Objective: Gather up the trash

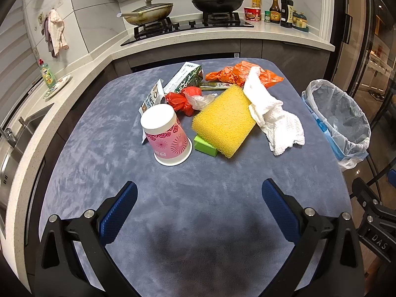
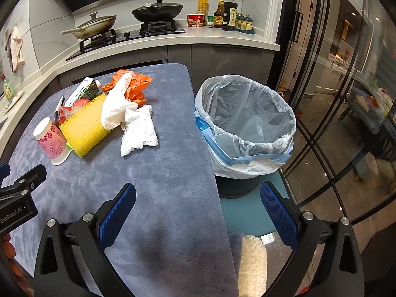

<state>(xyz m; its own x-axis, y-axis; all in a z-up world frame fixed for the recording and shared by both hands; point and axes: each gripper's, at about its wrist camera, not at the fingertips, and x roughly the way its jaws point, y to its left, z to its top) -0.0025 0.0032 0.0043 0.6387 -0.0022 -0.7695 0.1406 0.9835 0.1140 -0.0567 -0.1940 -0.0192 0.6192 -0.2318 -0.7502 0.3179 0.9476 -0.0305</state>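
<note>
Left wrist view looks down on a blue-grey cloth point(image 1: 104, 153) covering a table, with the left gripper point(image 1: 199, 193) hovering above bare cloth, its blue-padded fingers point(image 1: 121, 208) spread wide and holding nothing. Beyond it lies a pile of trash: a pink cup point(image 1: 165, 136) standing upside down, a yellow sponge point(image 1: 224, 121) leaning on a small green box point(image 1: 205, 147), and a crumpled white towel point(image 1: 274, 116) draped from the sponge's far edge down to the cloth. Behind these sit a red bag point(image 1: 179, 101), a green-and-white carton point(image 1: 184, 79) lying on its side, a printed packet point(image 1: 152, 97) touching the cup, and an orange bag point(image 1: 237, 74) at the back. A bin point(image 1: 339, 121) lined with a pale blue bag stands just off the table's right edge. From the right wrist view, the right gripper point(image 2: 198, 195) is likewise released, fingers point(image 2: 278, 212) well apart, straddling the cloth's right edge with the bin point(image 2: 247, 123) just ahead, its liner looking empty as far as can be seen. The same pile point(image 2: 99, 113) sits to the far left, apart from the bin. Along the back runs a counter point(image 2: 222, 40) with two lidded pans point(image 2: 158, 11) on a hob and bottles point(image 2: 229, 12) near the wall.
</note>
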